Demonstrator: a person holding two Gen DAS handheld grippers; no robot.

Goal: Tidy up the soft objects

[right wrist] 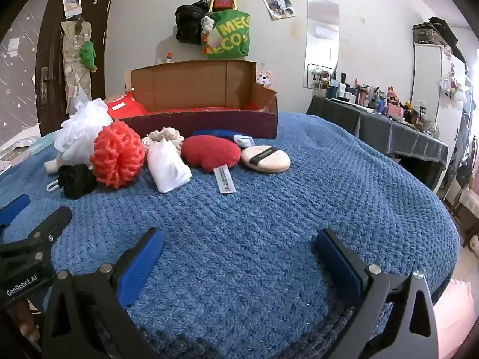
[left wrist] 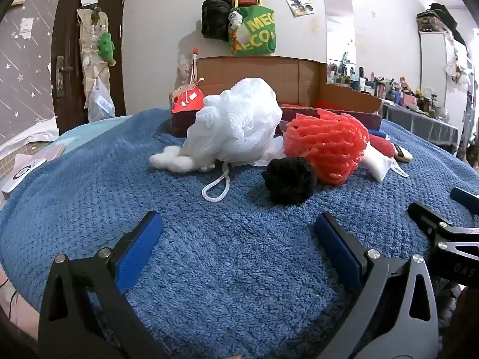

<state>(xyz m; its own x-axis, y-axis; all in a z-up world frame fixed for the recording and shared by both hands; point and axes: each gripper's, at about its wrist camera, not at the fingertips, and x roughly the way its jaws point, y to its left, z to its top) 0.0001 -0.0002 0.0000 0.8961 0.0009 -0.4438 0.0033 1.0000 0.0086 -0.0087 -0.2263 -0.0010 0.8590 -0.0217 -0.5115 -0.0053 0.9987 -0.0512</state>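
Note:
Soft things lie in a row on the blue towel [left wrist: 227, 269] in front of an open cardboard box [right wrist: 203, 119]: a white mesh pouf [left wrist: 236, 125], a red mesh pouf [left wrist: 326, 143], a black scrunchie [left wrist: 289, 184], a white folded cloth [right wrist: 167, 164], a beige scrunchie [right wrist: 163, 137], a red heart cushion [right wrist: 209, 151] and a beige powder puff [right wrist: 265, 158]. My left gripper [left wrist: 238, 233] is open and empty, short of the black scrunchie. My right gripper [right wrist: 239, 248] is open and empty, well short of the row.
The box holds red cloth [right wrist: 125, 107]. A blue item [right wrist: 215, 133] lies by the box front. Bags [left wrist: 251, 30] hang on the wall behind. A door [left wrist: 74, 53] stands at the left, a cluttered dark side table [right wrist: 383, 119] at the right.

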